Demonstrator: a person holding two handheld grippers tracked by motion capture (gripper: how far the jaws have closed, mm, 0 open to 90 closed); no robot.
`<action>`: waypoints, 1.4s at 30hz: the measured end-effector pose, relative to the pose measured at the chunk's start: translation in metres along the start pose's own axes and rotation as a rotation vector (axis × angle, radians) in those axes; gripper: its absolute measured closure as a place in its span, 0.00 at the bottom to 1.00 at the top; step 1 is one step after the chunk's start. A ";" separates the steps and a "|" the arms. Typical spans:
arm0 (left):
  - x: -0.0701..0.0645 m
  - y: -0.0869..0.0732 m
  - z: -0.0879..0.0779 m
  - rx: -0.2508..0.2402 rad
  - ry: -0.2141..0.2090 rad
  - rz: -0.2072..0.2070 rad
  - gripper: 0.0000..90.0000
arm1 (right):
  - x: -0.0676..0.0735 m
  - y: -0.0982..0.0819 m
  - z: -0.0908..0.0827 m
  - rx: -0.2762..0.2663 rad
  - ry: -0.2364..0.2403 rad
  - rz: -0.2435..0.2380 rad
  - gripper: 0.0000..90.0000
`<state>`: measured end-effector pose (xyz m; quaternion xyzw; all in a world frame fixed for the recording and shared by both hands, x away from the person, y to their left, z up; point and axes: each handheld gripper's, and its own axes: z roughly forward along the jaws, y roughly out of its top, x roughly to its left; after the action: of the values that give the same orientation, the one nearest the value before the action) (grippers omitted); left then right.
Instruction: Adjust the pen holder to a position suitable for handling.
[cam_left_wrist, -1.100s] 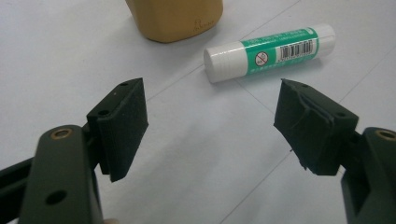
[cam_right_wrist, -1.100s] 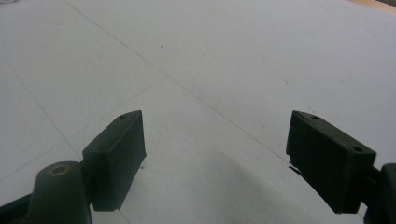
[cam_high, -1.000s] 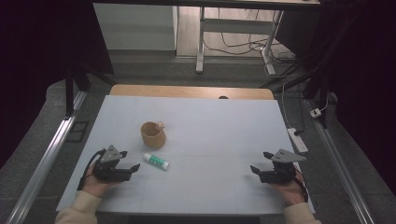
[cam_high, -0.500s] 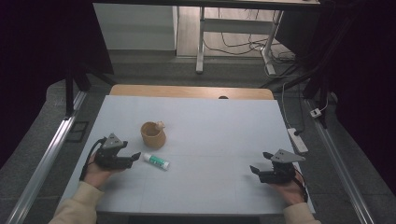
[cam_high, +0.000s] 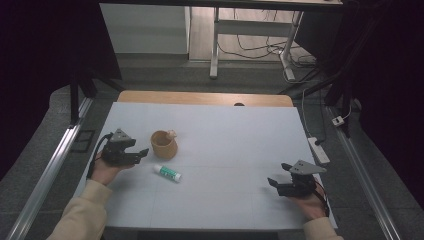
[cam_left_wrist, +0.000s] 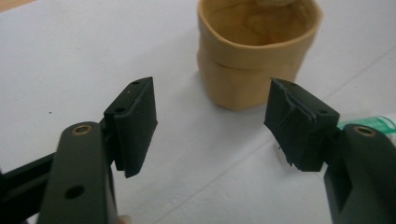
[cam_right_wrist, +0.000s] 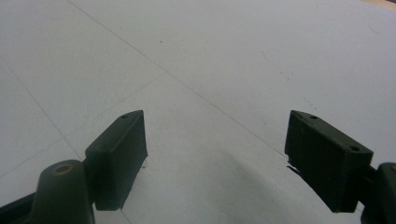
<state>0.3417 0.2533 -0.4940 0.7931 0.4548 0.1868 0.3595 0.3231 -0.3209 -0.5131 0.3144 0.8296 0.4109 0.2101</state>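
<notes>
My left gripper (cam_high: 141, 151), jaws wide, empty, just been closing, faces the tan soft-walled cup (cam_high: 163, 144) left of centre in the high view. Advise straddling its near wall squarely before pinching. Right gripper (cam_high: 274, 182) open, idle.

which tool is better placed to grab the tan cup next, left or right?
Left. The left tool sits just beside the tan cup, jaws apart, just been closing, nothing between them. The right tool is far across the table.

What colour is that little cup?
The cup is tan, a yellowish beige; the left gripper view shows it best.
</notes>
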 end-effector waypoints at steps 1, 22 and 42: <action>0.000 0.000 0.000 0.000 0.000 0.000 0.40 | 0.000 0.000 0.000 0.001 -0.001 0.000 0.23; 0.012 0.010 0.027 0.075 -0.034 0.029 0.92 | 0.001 -0.001 0.001 0.017 -0.007 -0.007 0.23; 0.009 0.011 0.045 0.105 -0.045 0.045 0.98 | 0.001 -0.002 0.001 0.020 -0.011 -0.006 0.23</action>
<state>0.3812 0.2391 -0.5163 0.8249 0.4376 0.1529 0.3235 0.3227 -0.3205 -0.5155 0.3162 0.8334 0.4001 0.2129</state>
